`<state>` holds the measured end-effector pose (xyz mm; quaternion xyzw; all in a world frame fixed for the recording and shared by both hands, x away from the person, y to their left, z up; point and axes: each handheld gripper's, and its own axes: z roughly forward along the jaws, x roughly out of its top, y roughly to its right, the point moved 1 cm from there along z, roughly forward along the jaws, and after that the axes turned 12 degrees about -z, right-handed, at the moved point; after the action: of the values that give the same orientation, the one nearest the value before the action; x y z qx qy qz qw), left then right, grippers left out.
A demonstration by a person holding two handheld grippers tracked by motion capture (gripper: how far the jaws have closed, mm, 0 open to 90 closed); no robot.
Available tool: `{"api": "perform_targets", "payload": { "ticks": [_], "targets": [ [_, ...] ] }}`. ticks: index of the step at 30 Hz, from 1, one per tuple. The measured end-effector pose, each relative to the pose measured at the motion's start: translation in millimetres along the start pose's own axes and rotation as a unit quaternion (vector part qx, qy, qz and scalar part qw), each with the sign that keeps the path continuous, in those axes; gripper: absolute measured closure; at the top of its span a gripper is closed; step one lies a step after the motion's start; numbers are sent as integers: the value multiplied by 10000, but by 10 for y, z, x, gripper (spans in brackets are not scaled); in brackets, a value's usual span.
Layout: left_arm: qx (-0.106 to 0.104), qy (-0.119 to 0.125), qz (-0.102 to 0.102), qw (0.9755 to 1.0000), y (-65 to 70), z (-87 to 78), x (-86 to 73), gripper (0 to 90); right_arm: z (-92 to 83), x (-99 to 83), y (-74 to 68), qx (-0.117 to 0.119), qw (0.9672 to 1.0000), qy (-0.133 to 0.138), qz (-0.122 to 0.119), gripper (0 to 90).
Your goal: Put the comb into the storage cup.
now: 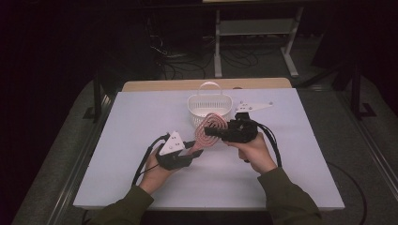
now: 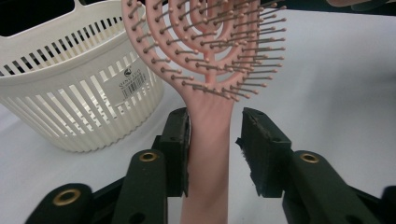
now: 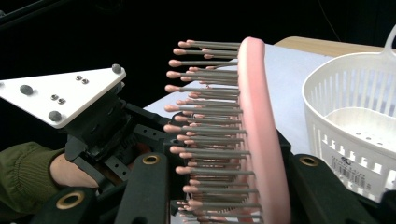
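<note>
Pink vented hairbrush point(image 1: 210, 128) held above white table point(image 1: 141, 140), just in front of white slotted basket point(image 1: 209, 107).

Right gripper point(image 1: 212, 131) clamped on brush head, bristles facing left gripper point(image 1: 193, 153).

Left gripper jaws apart around brush handle point(image 2: 208, 154): one pad touching, other clear.

Basket stands close behind brush, empty inside, label point(image 2: 131, 81) on wall, handle up. Dark floor, cables, shelf frame point(image 1: 256, 28) beyond basket.

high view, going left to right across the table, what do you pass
left gripper → pink hairbrush → right gripper clamped on the brush head; the white basket sits behind them, so I leave it out of the order.
</note>
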<state>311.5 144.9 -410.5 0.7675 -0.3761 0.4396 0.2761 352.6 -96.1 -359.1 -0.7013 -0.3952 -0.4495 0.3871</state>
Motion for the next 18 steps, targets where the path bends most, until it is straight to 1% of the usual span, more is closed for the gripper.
{"api": "perform_targets", "payload": {
  "ticks": [5, 11, 15, 18],
  "targets": [
    [-117, -9, -144, 9998, -25, -16, 7, 550, -41, 8, 18, -91, 9999, 62, 1, 625],
    [-211, -44, -210, 9995, -43, -22, 2, 487, -92, 9, 43, -164, 9998, 111, -19, 625],
    [-338, -59, -255, 9991, -70, -47, -8, 442, -135, 14, 62, -230, 9996, 144, -17, 625],
    [-338, -40, -277, 9990, -96, -78, -16, 413, -177, 16, 84, -295, 9994, 183, -5, 625]
  ]
}}
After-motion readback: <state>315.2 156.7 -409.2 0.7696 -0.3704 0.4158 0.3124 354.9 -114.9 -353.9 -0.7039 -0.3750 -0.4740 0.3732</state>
